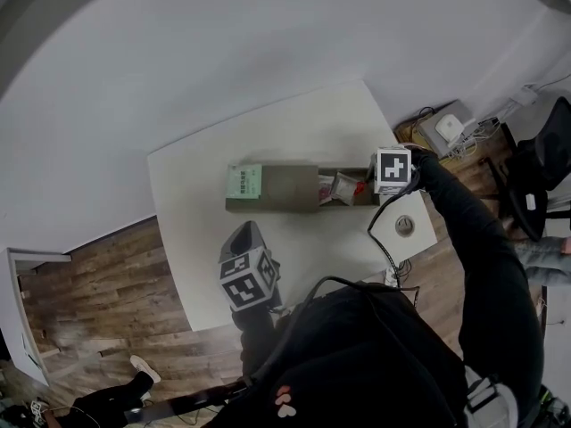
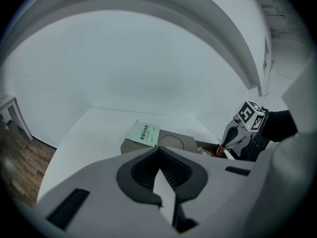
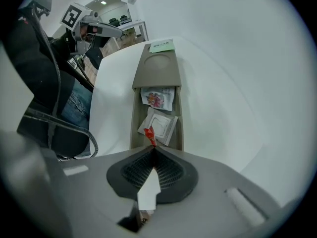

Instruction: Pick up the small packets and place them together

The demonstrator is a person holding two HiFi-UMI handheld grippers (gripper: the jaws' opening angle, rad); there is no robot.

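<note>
A long tan box (image 1: 285, 188) lies across the white table (image 1: 196, 248), its left part lidded and bearing a green label (image 1: 243, 182). In its open right part lie a white packet with pink print (image 3: 158, 98) and a pale square packet (image 3: 161, 125). My right gripper (image 3: 151, 147) hangs over that open end, pointing steeply down and shut on a small red packet (image 3: 148, 134); in the head view it (image 1: 379, 184) sits at the box's right end. My left gripper (image 2: 159, 148) is shut and empty, held near the table's front (image 1: 248, 232), apart from the box (image 2: 173, 143).
A round cable grommet (image 1: 404, 226) sits in the table's right corner. Beyond the right edge stand an office chair (image 1: 535, 181) and a white device with cables (image 1: 449, 127) on the wood floor. The person's shoe (image 1: 143, 368) is at lower left.
</note>
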